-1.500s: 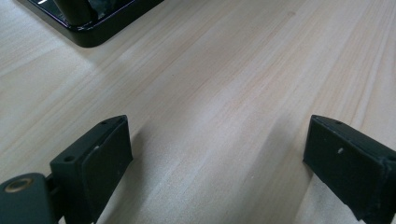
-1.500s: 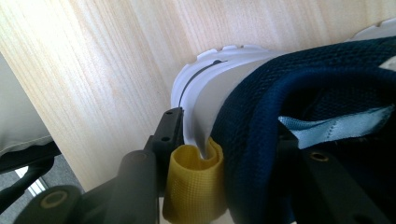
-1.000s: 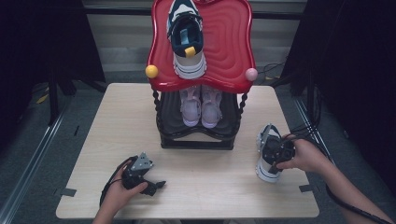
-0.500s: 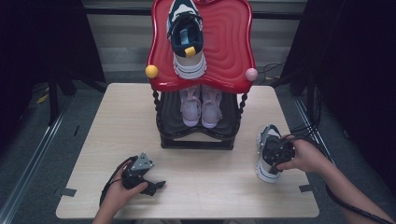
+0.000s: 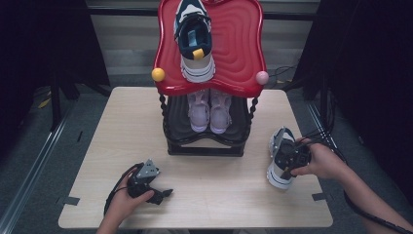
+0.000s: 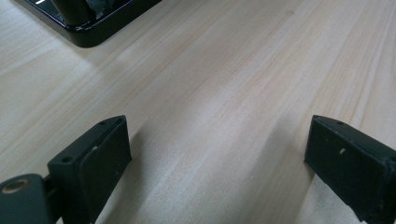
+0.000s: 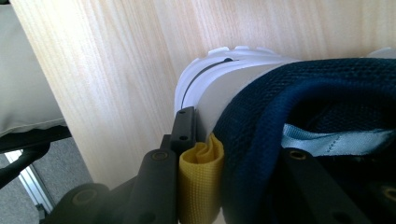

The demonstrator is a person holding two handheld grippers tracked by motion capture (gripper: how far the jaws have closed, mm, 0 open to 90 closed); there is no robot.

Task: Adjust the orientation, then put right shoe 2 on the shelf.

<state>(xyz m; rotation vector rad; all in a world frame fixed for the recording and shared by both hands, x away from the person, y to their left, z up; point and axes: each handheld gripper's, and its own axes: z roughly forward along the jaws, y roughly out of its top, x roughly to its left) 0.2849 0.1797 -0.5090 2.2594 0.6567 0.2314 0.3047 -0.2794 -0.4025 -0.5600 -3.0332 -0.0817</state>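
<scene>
Sneaker (image 5: 281,157) unmoved | right gripper (image 5: 291,158) just closed onto heel (clamped) | left gripper (image 5: 163,195) apart

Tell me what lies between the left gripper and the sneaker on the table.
Bare wooden table in the high view: nothing lies between the left gripper and the sneaker held by the right gripper.

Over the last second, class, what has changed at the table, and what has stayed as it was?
The right tongs have just been closing on the heel of the navy sneaker on the table, one jaw outside by the yellow pull tab, the other inside the collar. The left tongs, open over bare wood, kept still. The shoes on the red rack stayed put.
</scene>
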